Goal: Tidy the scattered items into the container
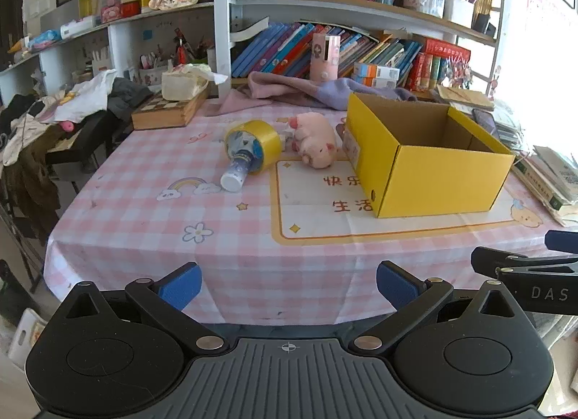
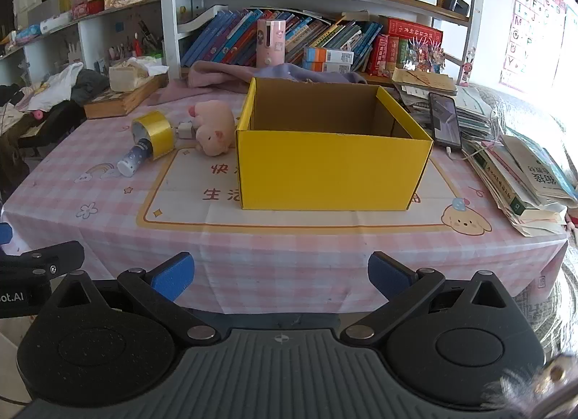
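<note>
Bookshelves (image 2: 289, 32) crammed w/ books fill the back wall; clothes pile (image 1: 72, 101) at left. Pink check cloth (image 1: 144, 202) covers the table. Yellow box (image 2: 332, 151) sits open-topped near the middle, inside looks bare. Left of it, apart from it: plush pig (image 1: 316, 141), white charger (image 2: 185, 129) touching the pig, tape roll (image 1: 254, 144) w/ a small bottle (image 1: 236, 171) poking out of its core. Phone (image 2: 445, 121) on book stacks at right. Left gripper (image 1: 289, 287) and right gripper (image 2: 281, 276) both spread wide, nothing between the pads, hovering off the table's near edge.
</note>
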Motion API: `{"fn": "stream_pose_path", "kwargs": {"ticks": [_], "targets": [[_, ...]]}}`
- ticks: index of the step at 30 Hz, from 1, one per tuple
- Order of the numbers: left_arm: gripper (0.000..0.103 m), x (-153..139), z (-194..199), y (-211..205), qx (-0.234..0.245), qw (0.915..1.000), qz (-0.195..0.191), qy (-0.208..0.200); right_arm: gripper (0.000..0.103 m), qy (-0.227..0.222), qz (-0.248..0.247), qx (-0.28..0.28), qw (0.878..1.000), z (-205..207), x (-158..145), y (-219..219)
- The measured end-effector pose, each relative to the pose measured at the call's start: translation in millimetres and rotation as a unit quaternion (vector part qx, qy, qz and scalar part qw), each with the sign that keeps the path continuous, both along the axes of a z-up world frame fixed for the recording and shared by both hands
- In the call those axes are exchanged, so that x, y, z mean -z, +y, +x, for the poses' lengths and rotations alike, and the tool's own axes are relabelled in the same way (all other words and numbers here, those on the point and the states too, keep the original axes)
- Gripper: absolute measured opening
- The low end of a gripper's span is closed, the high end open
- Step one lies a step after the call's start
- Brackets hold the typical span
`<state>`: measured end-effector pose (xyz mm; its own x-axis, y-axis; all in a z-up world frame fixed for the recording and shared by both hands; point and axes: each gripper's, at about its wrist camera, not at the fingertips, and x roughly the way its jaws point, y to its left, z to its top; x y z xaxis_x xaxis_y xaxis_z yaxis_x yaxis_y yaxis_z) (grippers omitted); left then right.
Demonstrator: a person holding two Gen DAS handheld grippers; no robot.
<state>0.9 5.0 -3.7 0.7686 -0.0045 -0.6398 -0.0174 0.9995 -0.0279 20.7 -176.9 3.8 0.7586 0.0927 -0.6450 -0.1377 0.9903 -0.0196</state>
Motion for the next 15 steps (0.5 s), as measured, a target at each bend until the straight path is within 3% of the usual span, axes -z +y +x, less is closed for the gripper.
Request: {"fn": "stream_pose_path", "kwargs": {"ticks": [15], "targets": [[0.103,0.5,2.6,-3.7,0.008,0.9999,0.006,0.006,0.103,0.001,0.003,0.005,1.0,1.0,-0.3,-2.9]]}}
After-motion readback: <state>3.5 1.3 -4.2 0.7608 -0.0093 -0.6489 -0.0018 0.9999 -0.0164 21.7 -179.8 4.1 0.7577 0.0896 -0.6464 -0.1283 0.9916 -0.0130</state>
